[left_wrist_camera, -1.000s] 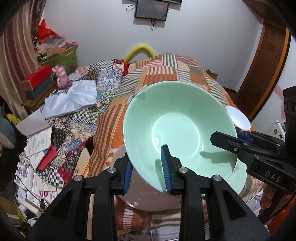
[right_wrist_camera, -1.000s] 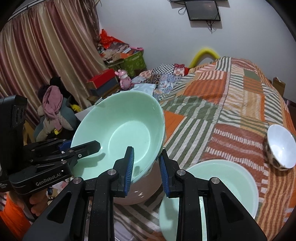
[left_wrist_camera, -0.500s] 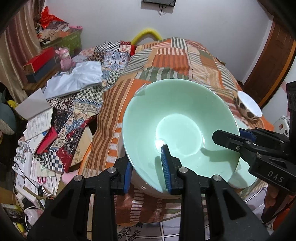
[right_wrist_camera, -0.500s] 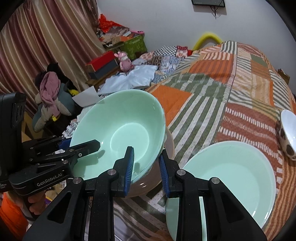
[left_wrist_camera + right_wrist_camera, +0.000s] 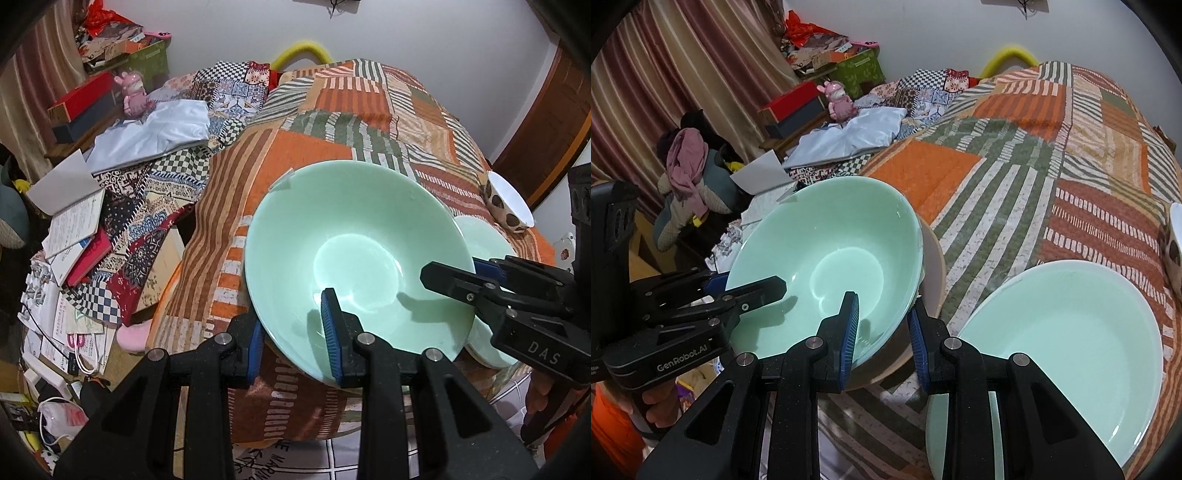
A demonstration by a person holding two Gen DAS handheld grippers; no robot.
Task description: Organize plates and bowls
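Observation:
A large mint-green bowl (image 5: 354, 254) (image 5: 827, 266) sits inside a beige bowl (image 5: 932, 266) at the near edge of the patchwork bedspread. My left gripper (image 5: 293, 332) is shut on the green bowl's near rim. My right gripper (image 5: 882, 332) clamps the opposite rim, one pad inside and one outside; it shows in the left wrist view (image 5: 480, 280). A mint-green plate (image 5: 1060, 347) (image 5: 484, 240) lies just right of the bowls. A small spotted bowl (image 5: 508, 203) rests tilted beyond the plate.
The patchwork bedspread (image 5: 1034, 140) stretches away behind the dishes. Left of the bed are loose papers and books (image 5: 70, 229), folded white cloth (image 5: 151, 136), a red box (image 5: 81, 99), a pink toy (image 5: 840, 96) and curtains (image 5: 665, 74). A wooden door (image 5: 546, 122) stands at the right.
Both grippers have lowered the green bowl, still clamped, down into the beige bowl. The beige bowl is now mostly hidden under it.

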